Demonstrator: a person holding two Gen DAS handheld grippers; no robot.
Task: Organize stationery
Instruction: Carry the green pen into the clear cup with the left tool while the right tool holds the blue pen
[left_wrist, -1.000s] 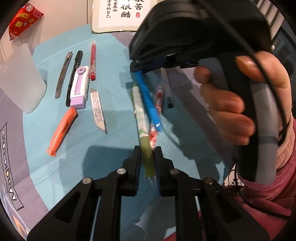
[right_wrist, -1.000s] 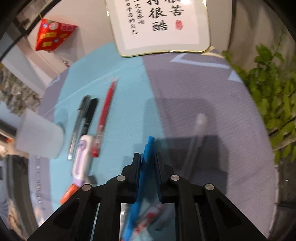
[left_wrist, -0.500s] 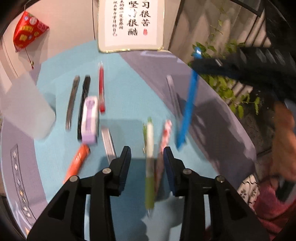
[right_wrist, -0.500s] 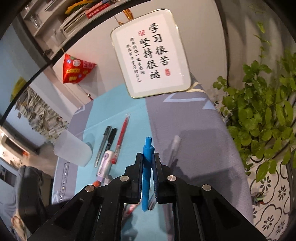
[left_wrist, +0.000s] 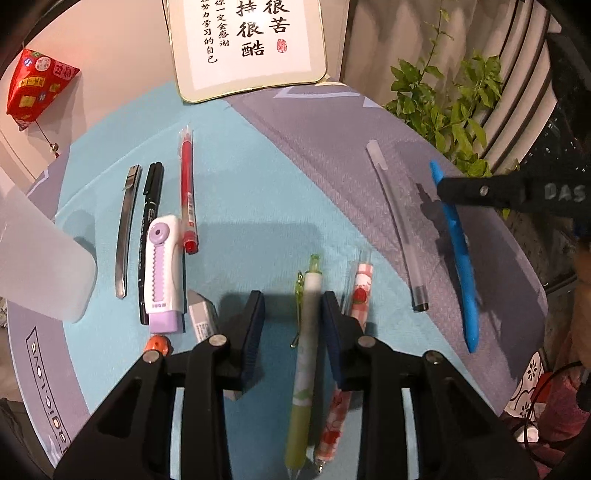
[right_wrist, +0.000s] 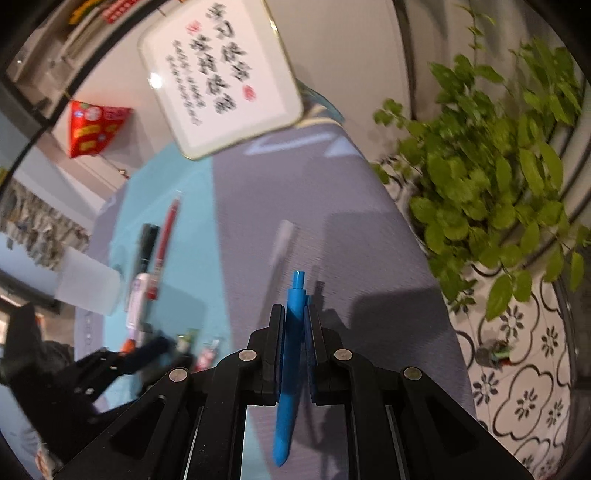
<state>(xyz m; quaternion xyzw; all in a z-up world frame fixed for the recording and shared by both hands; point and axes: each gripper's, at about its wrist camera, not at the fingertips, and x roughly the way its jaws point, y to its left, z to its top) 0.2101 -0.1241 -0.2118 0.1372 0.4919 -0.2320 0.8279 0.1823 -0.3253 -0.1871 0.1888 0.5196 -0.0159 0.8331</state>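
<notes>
My left gripper (left_wrist: 293, 317) is open above the table, its jaws on either side of a green-and-white pen (left_wrist: 306, 354) that lies on the blue mat (left_wrist: 251, 199). A pink patterned pen (left_wrist: 351, 325) lies just right of it. My right gripper (right_wrist: 293, 325) is shut on a blue pen (right_wrist: 290, 365) and holds it in the air over the grey cloth; the same pen (left_wrist: 458, 254) shows at the right of the left wrist view. A translucent pen (left_wrist: 399, 229) lies on the grey cloth.
On the mat's left lie a red pen (left_wrist: 187, 192), a black marker (left_wrist: 147, 236), a metal strip (left_wrist: 125, 229), a purple correction tape (left_wrist: 162, 273), a white eraser (left_wrist: 201, 317) and an orange item (left_wrist: 157, 343). A frosted cup (left_wrist: 37, 258) stands far left. A framed calligraphy sign (left_wrist: 247, 44) and a plant (left_wrist: 450, 110) stand behind.
My left gripper has opened and let go of the green-and-white pen. My right gripper has lifted the blue pen off the table and carried it to the right.
</notes>
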